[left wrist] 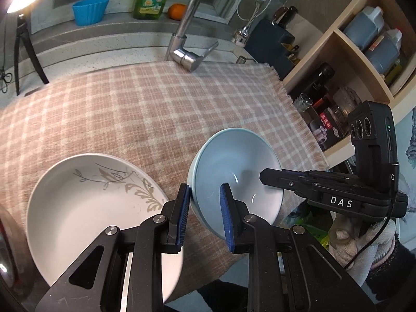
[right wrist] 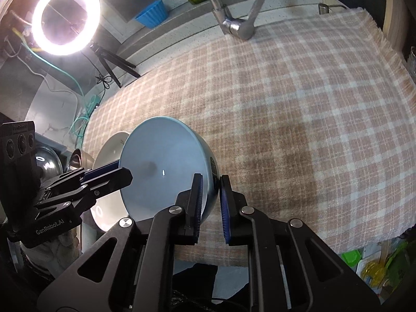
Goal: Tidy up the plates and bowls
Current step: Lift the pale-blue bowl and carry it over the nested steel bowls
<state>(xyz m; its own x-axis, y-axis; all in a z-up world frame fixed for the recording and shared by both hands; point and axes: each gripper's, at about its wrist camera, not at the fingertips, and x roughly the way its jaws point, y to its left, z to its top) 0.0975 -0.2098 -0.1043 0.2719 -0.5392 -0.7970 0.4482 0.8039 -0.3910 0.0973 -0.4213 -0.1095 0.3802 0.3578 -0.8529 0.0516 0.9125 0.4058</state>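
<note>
Both grippers hold the blue bowl [left wrist: 234, 171] by opposite rims, tilted above the checked cloth [left wrist: 130, 109]. Keep both grips level with each other so the bowl doesn't twist or slip. The left gripper [left wrist: 205, 215] fingers clamp its left rim; the right gripper [right wrist: 211, 202] fingers clamp its right wall. The white plate [left wrist: 85, 197] lies just left of it.
</note>
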